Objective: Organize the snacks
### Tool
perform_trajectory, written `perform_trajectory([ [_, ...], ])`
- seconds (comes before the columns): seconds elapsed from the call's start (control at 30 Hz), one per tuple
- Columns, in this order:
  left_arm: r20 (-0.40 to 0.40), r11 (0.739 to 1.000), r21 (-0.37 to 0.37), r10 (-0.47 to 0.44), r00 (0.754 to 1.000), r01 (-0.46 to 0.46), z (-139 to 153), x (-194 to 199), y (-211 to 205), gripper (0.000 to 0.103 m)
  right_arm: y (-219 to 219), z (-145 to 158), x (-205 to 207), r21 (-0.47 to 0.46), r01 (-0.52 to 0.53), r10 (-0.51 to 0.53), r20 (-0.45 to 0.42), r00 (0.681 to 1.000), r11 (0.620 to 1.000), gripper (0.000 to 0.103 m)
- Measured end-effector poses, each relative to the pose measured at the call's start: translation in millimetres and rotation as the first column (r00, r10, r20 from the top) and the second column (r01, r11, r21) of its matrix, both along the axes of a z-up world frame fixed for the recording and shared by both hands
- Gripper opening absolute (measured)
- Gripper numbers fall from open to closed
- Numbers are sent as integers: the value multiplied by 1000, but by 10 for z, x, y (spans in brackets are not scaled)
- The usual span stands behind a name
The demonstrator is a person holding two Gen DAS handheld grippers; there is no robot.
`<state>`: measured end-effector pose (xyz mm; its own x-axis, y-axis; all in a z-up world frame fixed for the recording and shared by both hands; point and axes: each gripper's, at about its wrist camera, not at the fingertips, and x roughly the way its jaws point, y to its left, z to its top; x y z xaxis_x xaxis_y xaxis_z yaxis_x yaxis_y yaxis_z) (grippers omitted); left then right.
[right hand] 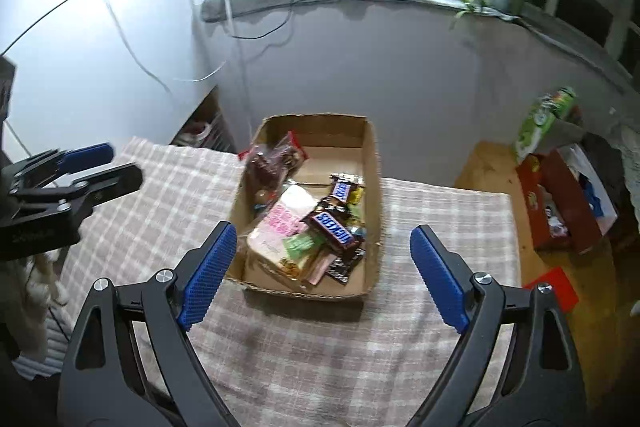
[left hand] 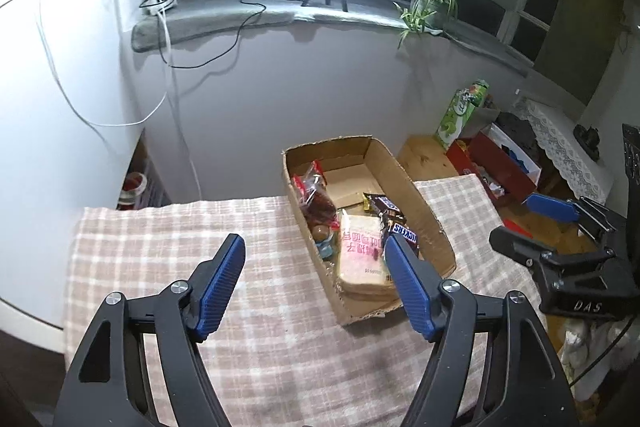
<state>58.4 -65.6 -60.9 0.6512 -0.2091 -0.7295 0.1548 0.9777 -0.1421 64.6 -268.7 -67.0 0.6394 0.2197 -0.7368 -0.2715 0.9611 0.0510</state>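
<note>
Snacks gathered in the box, both of my tools empty above the counter.

The counter (right hand: 420, 211) carries the cardboard box (right hand: 370, 163), which corrals the bread packet (right hand: 280, 223) and chocolate bar (right hand: 334, 227); my left tool (left hand: 316, 267) and right tool (right hand: 324, 247) hang with jaws apart, gripping nothing.

Checked beige-and-white cloth (right hand: 304, 343). Plain brown cardboard box (right hand: 370, 163). Inside: dark brown Snickers bar (right hand: 334, 229) with blue-and-white lettering, pale bread pack (left hand: 362, 259) with pink label, clear bag (left hand: 316, 195) edged red, small green wrapper (right hand: 302, 245). Blue ribbed pads on black left gripper (left hand: 316, 283) and black right gripper (right hand: 320, 275). Green carton (left hand: 460, 115) beside red box (left hand: 500, 163). White lace cloth (left hand: 560, 139).
</note>
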Motion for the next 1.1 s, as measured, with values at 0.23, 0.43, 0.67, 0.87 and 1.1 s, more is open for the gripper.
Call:
perform_trajectory([
  [0.23,12,1000,6,16,1000,-16,42,-86,17,73,-58,42,-58,21,22,-22,4,1000,1000,91],
  [0.43,15,999,18,30,999,-30,72,-115,2,73,-70,67,-79,22,21,-22,11,1000,1000,91],
  [0.67,8,999,30,45,999,-45,71,-119,12,73,-74,68,-74,22,19,-19,11,1000,1000,91],
  [0.87,7,998,33,44,999,-44,70,-112,9,73,-75,68,-83,21,22,-23,9,1000,1000,91],
  [1.1,11,998,36,45,999,-46,68,-110,7,73,-88,72,-71,22,24,-24,9,1000,999,91],
])
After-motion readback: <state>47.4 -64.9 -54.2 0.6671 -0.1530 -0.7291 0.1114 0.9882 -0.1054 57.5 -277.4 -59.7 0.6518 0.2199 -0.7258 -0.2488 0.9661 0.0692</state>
